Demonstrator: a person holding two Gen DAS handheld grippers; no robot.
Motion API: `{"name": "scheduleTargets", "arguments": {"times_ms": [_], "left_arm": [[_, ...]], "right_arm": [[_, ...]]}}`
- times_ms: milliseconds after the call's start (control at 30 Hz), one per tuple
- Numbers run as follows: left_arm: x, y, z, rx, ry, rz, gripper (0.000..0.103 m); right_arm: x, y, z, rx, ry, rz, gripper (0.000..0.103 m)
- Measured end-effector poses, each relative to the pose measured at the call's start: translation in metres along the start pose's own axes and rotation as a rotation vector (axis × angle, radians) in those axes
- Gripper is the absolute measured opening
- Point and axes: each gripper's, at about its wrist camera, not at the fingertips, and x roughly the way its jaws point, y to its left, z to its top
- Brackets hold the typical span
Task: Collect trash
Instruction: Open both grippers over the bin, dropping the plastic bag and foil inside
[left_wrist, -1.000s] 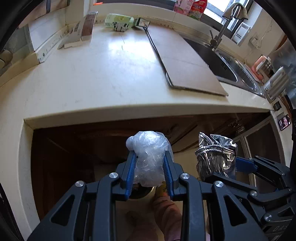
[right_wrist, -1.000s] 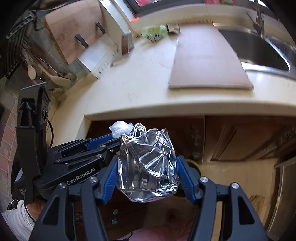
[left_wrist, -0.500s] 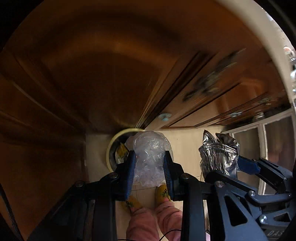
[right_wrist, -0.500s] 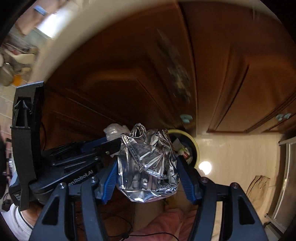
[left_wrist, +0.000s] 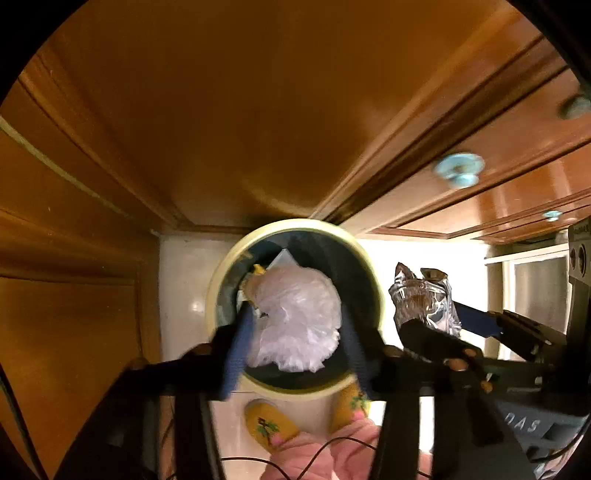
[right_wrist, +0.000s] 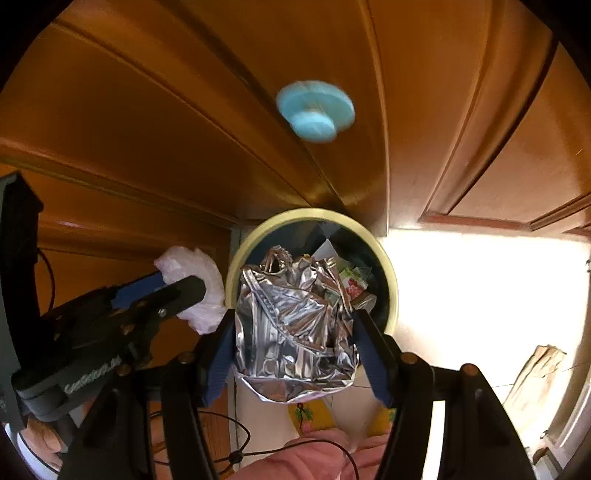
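Both grippers have dropped from the surface to the round yellow-rimmed bin (left_wrist: 218, 295). Left gripper (left_wrist: 295, 325), jaws just opened, releases the crumpled clear plastic bag (left_wrist: 295, 317); right gripper (right_wrist: 295, 339) holds the crumpled silver foil wrapper (right_wrist: 291, 332), due for release next.

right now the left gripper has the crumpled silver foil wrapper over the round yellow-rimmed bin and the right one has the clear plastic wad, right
Not quite: the two are swapped. The left wrist view shows the left gripper with the crumpled clear plastic wad between its jaws, which have just been opening, above the round yellow-rimmed bin. The right wrist view shows the right gripper clamping the crumpled silver foil wrapper.
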Motion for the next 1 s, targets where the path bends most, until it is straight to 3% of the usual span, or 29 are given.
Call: {"name": "scheduleTargets", "arguments": {"times_ms": [200,333,500,733,1000], "left_arm": [[0.022,0.02,-0.004,-0.041,0.035,0.021,0.081],[0.02,0.026,-0.009,-0.056,0.035,0.046,0.09],[0.002,0.021,-0.012,-0.066,0.013,0.054,0.093],[-0.051,0.009,-0.014,-0.088,-0.016,0.052,0.093],[-0.156,-0.01,-0.012,-0.094,-0.081,0.022,0.093]], "right_arm": [[0.018,-0.006,0.001,0.003,0.007,0.02,0.064],[0.014,-0.004,-0.004,-0.009,0.0,0.022,0.064],[0.001,0.004,-0.01,-0.038,-0.014,0.015,0.064],[-0.048,0.02,-0.018,-0.039,-0.034,0.003,0.064],[-0.132,0.052,-0.02,-0.058,-0.078,-0.024,0.064]]}}
